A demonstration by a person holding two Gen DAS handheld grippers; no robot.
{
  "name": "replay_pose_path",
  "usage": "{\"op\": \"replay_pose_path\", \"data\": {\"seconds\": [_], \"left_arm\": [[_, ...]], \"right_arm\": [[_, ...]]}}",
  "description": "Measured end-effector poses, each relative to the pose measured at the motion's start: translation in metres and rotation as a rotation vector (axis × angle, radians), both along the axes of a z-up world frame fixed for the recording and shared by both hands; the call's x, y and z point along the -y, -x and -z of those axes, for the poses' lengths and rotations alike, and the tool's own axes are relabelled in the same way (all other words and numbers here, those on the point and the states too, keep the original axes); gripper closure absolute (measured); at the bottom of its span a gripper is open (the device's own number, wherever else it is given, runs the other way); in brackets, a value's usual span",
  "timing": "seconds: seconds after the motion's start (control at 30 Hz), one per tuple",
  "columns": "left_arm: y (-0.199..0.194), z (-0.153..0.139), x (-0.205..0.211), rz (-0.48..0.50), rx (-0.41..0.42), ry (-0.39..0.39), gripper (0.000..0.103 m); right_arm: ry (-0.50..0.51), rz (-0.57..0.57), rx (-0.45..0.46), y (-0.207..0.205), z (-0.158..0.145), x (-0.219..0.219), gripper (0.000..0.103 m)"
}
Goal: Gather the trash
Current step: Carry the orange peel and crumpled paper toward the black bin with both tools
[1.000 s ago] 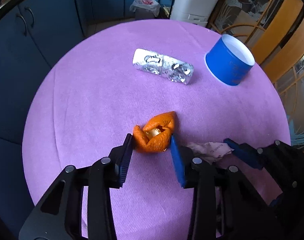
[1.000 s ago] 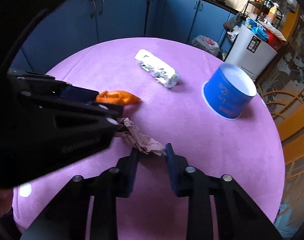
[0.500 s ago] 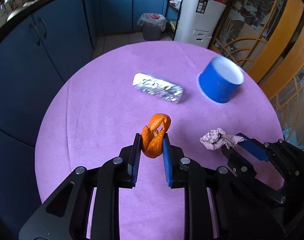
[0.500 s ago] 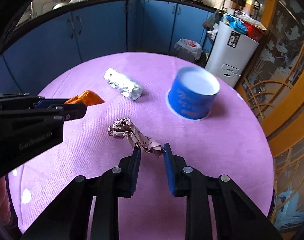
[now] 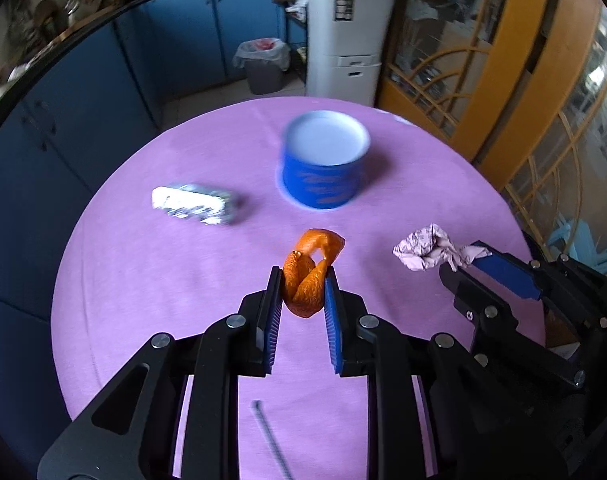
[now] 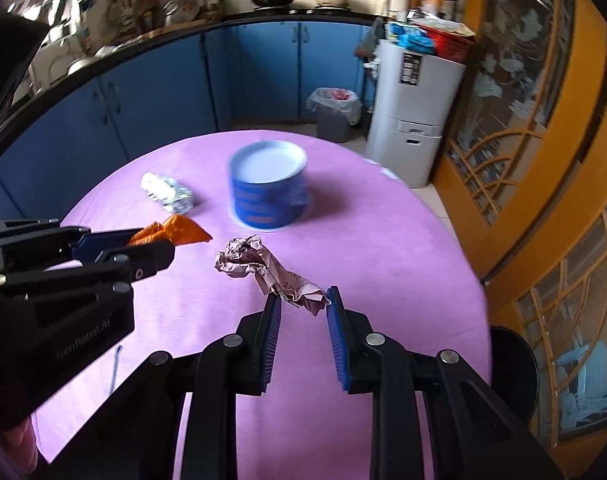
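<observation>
**Both grippers loaded, short of the blue tub**

My left gripper (image 5: 302,280) clamps the orange peel (image 5: 309,276); my right gripper (image 6: 303,300) pinches the crumpled paper (image 6: 263,266). Both hang just before the blue tub (image 5: 323,168), whose contents I cannot tell; the foil wrapper (image 5: 193,203) lies left of it.

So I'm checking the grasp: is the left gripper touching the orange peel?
Touching. The left wrist view shows the left gripper with both pads pressed against the orange peel, clamped between them.

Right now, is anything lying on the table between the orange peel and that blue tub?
No. In the left wrist view only bare purple tablecloth separates the orange peel from the blue tub. The foil packet lies off to the side.
</observation>
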State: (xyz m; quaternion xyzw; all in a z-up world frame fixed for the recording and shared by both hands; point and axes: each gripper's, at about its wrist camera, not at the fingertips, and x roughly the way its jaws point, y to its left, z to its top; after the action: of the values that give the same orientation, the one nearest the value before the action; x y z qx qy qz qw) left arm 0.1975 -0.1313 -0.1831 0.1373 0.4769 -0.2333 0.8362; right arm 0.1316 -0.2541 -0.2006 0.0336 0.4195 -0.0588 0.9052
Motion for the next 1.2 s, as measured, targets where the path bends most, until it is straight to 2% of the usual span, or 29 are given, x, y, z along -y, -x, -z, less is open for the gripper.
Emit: {"op": "replay_pose_path", "data": {"seconds": [0.2,0.8,1.2], "left_arm": [[0.017,-0.001,0.046,0.076,0.016,-0.025,0.082],[0.084,0.008,0.217,0.367,0.055,-0.1,0.082],[0.103,0.026,0.294,0.44,0.032,-0.135,0.082]], "right_arm": [[-0.027,0.08,0.02,0.018,-0.001,0.044,0.08],[-0.109,0.373,0.031,0.087,0.021,0.189,0.08],[-0.188,0.494,0.019,0.115,0.041,0.256,0.08]]}}
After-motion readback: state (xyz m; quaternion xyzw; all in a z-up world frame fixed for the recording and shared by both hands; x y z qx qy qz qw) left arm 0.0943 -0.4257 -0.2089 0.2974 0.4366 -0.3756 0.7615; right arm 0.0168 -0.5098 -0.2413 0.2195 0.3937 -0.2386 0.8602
